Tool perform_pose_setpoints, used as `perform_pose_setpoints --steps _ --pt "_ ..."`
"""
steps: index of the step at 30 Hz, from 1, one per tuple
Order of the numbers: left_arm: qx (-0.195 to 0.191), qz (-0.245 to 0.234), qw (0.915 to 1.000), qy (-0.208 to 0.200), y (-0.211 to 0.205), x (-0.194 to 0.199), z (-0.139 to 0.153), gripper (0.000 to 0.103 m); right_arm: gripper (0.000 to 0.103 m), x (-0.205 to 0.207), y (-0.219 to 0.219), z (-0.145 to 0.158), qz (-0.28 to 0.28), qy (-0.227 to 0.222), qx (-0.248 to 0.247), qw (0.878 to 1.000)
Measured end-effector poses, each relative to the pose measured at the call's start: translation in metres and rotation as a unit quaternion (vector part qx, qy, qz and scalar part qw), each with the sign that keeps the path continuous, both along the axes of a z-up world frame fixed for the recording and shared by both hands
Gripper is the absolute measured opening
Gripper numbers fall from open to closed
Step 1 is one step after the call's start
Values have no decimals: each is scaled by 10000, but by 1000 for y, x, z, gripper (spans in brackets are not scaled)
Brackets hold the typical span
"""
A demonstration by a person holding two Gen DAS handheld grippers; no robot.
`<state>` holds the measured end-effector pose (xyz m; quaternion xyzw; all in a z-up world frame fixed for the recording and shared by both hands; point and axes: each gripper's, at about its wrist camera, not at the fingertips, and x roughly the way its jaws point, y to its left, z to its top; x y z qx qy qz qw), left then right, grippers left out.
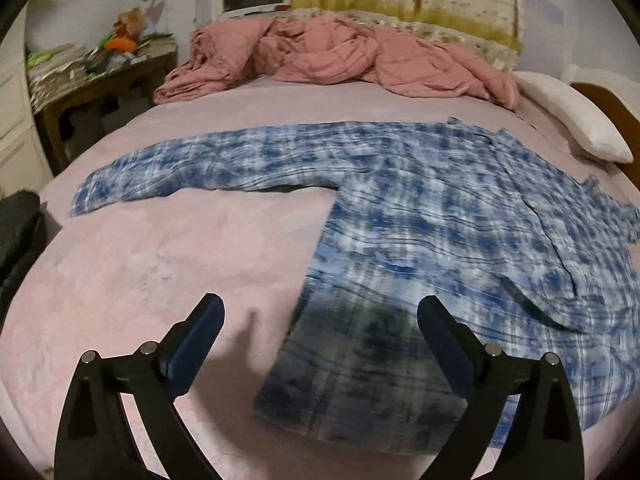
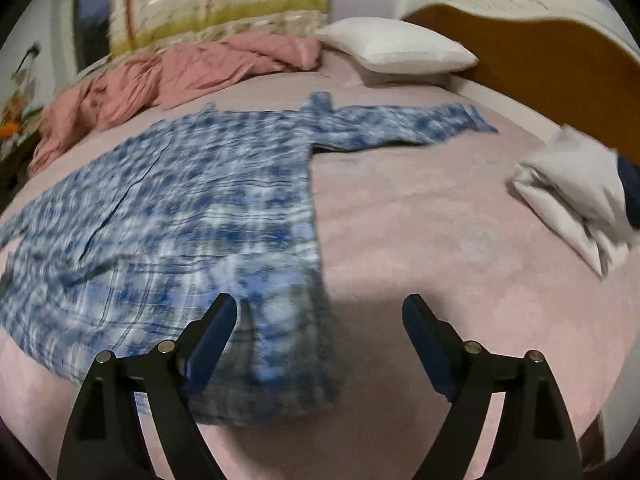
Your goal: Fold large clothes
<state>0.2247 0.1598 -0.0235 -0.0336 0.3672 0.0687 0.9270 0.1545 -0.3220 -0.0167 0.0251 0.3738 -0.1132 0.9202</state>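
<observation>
A blue and white plaid shirt (image 1: 432, 216) lies spread flat on the pink bed sheet (image 1: 172, 264), one sleeve stretched out to the left. My left gripper (image 1: 320, 320) is open and empty, hovering above the shirt's lower left hem corner. In the right wrist view the same shirt (image 2: 192, 200) lies with its other sleeve reaching right toward the headboard. My right gripper (image 2: 320, 320) is open and empty above the shirt's lower right hem corner. Both views are motion-blurred.
A crumpled pink quilt (image 1: 340, 60) lies at the far side of the bed. White pillows (image 2: 396, 50) sit by the wooden headboard (image 2: 540, 56). Folded white cloth (image 2: 576, 204) lies at the right. A cluttered side table (image 1: 100, 76) stands far left.
</observation>
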Motion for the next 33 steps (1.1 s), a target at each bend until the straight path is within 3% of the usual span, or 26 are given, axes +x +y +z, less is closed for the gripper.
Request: perform_pose_setpoints --steps 1,3,4,7,10,13,15,19,21,22,23,25,26,27,30,33 --pt "55 -64 10000 4 -4 0 0 96 69 3 5 0 81 -14 -101 9999" --pt "169 -137 9998 -3 -12 0 -1 96 21 14 14 -5 209 112 -360 9991" --pt "233 -173 9996 -17 -16 -1 -1 96 10 19 15 -8 255 203 -379 9987" --pt "408 -243 9988 -108 -23 -4 1 96 5 24 14 -5 269 48 -206 9994" --pt "379 -282 9987 -167 -24 -5 4 96 4 9 18 37 353 -1199 -344 9916" --pt "57 -487 9988 -20 -27 -6 5 96 4 7 19 68 226 -1951 -525 9791" --pt "180 -505 9986 -24 -32 -8 4 96 4 22 15 64 194 -1777 -611 9820" --pt "572 -442 9973 100 -38 -4 -5 96 4 62 5 4 67 -172 -583 9981" --pt "519 -394 9977 173 -35 -2 -8 96 4 67 3 -15 -58 326 -684 9971" --pt "470 -388 9980 185 -34 -1 -9 96 4 64 4 -16 -41 317 -678 9972" --pt "453 -374 9981 181 -33 -2 -10 96 6 60 4 -12 -13 222 -678 9975" --pt "496 -340 9981 141 -33 -3 -10 96 30 51 6 -3 -35 -20 -741 9972" --pt "527 -334 9980 91 -32 -5 -8 96 68 45 6 0 -101 -106 -797 9967" --pt "541 -338 9980 29 -33 -6 -7 96 96 42 6 3 -155 -180 -841 9962" --pt "504 -424 9976 -211 -35 -13 3 96 99 19 18 16 -105 -600 -1015 9930" --pt "533 -450 9964 -474 -41 -20 12 96 102 15 34 22 122 -728 -999 9923"
